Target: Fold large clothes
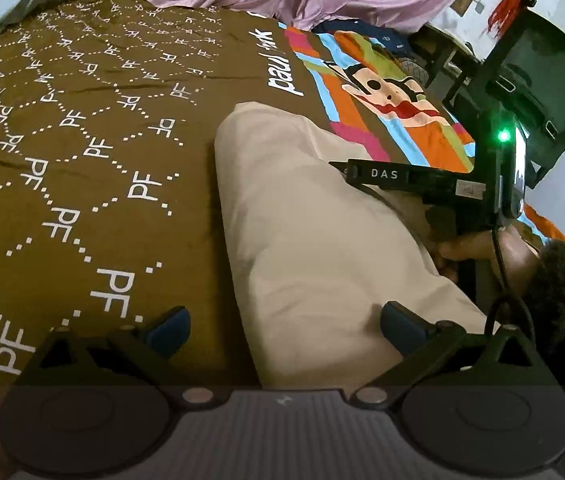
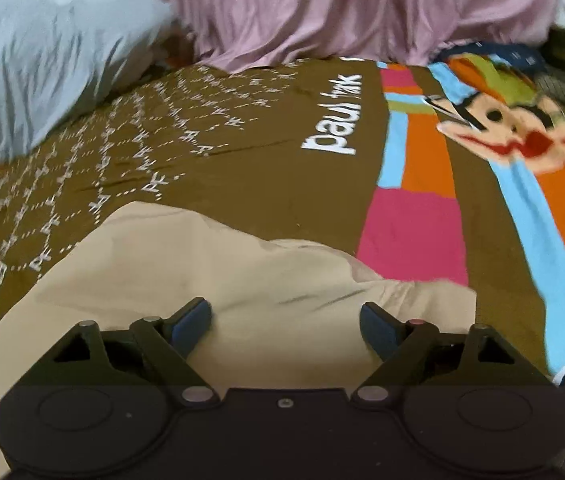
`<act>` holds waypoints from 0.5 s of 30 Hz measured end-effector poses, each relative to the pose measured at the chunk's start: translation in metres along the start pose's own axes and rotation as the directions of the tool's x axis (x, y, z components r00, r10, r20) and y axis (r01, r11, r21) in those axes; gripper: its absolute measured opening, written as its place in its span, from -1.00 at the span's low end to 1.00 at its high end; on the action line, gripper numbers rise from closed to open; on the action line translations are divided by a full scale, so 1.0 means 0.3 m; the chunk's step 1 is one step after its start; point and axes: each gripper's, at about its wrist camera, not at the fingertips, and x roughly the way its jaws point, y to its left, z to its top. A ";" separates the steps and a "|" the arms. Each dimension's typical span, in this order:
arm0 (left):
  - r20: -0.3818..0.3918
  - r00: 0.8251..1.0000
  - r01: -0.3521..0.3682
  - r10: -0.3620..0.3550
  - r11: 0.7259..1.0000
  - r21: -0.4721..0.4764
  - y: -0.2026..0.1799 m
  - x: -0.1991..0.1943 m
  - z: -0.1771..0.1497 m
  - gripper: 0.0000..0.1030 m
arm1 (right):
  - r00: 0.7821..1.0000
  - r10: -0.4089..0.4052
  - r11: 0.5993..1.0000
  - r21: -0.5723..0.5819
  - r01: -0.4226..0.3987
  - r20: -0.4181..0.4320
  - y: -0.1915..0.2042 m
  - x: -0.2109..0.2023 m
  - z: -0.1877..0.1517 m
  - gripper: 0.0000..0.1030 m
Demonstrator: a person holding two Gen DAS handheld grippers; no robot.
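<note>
A beige garment [image 1: 314,240] lies folded in a long strip on the brown patterned bedspread [image 1: 82,128]. My left gripper [image 1: 286,330] is open above the strip's near left edge, holding nothing. The right gripper's black body [image 1: 422,184] shows in the left wrist view over the strip's right side. In the right wrist view the garment [image 2: 186,264] fills the near area, and my right gripper [image 2: 286,324] is open just above it, holding nothing.
The bedspread has a colourful cartoon panel [image 1: 394,104] on the right, also in the right wrist view [image 2: 502,184]. Pink cloth [image 2: 354,8] and a pale blue pillow [image 2: 42,64] lie at the far end. A black chair [image 1: 538,80] stands beside the bed.
</note>
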 end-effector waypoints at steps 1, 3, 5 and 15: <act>-0.001 1.000 0.006 -0.007 1.000 -0.010 0.003 -0.001 0.001 1.00 | 1.000 0.003 1.000 0.014 -0.003 0.001 -0.006 -0.002 -0.005 0.69; -0.001 1.000 0.015 -0.015 1.000 -0.028 0.014 -0.010 0.001 1.00 | 1.000 0.017 0.999 0.031 -0.017 0.008 -0.018 -0.020 0.006 0.63; 0.010 1.000 0.018 -0.017 0.999 -0.047 0.025 -0.024 -0.001 1.00 | 1.000 0.016 0.999 0.036 -0.016 0.015 -0.022 -0.071 0.019 0.56; 0.035 0.999 -0.014 0.016 0.998 -0.057 0.024 -0.051 -0.003 0.99 | 0.994 -0.015 0.993 -0.115 0.027 0.108 0.010 -0.447 -0.097 0.72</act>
